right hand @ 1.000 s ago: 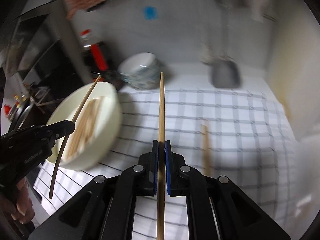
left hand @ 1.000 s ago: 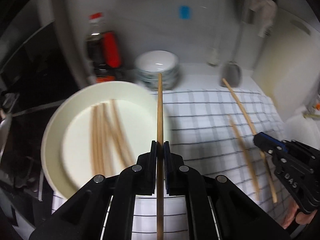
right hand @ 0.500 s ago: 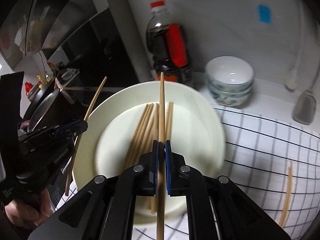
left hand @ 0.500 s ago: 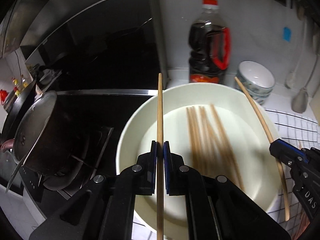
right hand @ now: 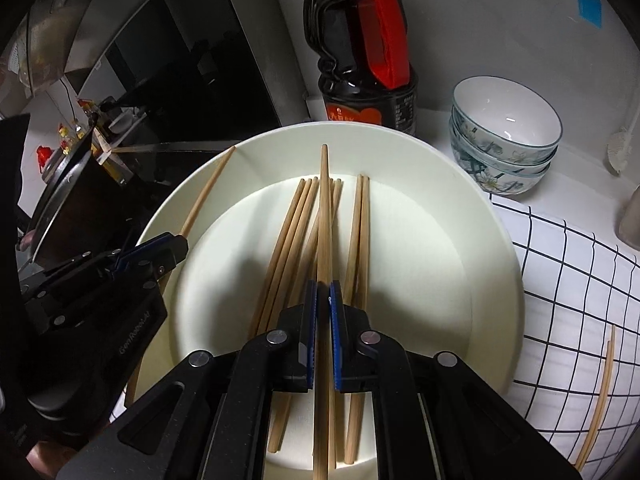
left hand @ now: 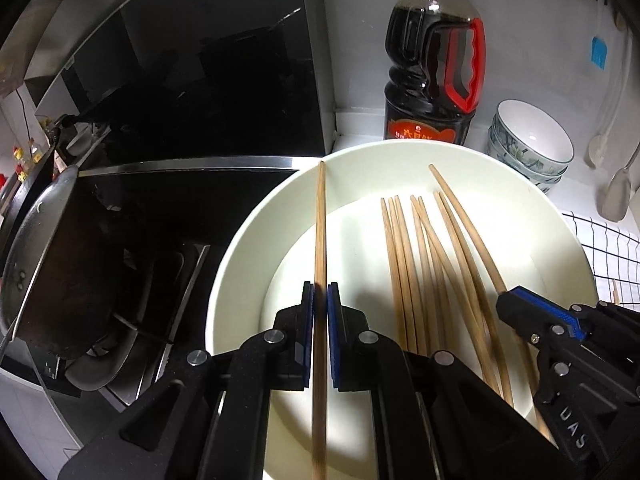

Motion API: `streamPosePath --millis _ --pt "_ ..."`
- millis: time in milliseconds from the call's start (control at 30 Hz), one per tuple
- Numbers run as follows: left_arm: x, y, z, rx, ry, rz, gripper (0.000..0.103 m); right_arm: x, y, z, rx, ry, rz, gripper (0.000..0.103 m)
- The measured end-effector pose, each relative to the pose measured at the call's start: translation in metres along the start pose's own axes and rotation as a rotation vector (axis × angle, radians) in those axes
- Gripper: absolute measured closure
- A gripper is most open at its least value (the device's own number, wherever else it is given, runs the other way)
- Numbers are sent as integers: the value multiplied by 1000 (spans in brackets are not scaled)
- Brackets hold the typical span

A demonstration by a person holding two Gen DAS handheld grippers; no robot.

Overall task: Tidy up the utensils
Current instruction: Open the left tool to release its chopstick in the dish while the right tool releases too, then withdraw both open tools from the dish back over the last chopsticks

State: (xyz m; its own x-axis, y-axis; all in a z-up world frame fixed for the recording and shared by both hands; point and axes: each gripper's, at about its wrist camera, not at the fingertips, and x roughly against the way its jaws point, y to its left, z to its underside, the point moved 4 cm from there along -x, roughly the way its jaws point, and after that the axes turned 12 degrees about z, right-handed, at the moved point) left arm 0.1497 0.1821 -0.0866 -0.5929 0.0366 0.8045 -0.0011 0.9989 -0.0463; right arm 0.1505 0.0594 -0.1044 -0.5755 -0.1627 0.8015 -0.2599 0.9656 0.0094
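My left gripper (left hand: 320, 292) is shut on a wooden chopstick (left hand: 320, 220) that points forward over the left part of a wide white plate (left hand: 248, 232). Several chopsticks (left hand: 416, 264) lie side by side on the plate. My right gripper (right hand: 323, 286) is shut on another chopstick (right hand: 325, 200), held just above that pile (right hand: 292, 224). From the left wrist view the right gripper (left hand: 516, 300) shows at the right with its chopstick (left hand: 464, 216) slanting over the pile. In the right wrist view the left gripper (right hand: 176, 244) sits at the plate's left rim (right hand: 160, 216).
A dark sauce bottle (left hand: 432, 64) with a red handle and stacked patterned bowls (left hand: 532, 140) stand behind the plate. A wok (left hand: 52, 264) sits on the black stove to the left. Right of the plate, two loose chopsticks (right hand: 604, 380) lie on the checked cloth (right hand: 580, 280).
Both grippers have swung left from over the checked cloth to over the white plate and come lower, each still holding its chopstick.
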Motion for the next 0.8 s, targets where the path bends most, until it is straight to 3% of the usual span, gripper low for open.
streamPosePath --millis 200,333,533,800 --pt "-3 -1 -1 -15 9 -24 92 -4 3 1 6 7 4 97" --pt "5 3 -3 0 -16 -44 58 1 0 1 4 -11 18 94" --pt "16 7 -1 14 -29 -58 43 10 -7 3 -1 -30 39 89" --pt "31 6 6 20 -38 -69 35 22 -9 12 -1 -38 40 84"
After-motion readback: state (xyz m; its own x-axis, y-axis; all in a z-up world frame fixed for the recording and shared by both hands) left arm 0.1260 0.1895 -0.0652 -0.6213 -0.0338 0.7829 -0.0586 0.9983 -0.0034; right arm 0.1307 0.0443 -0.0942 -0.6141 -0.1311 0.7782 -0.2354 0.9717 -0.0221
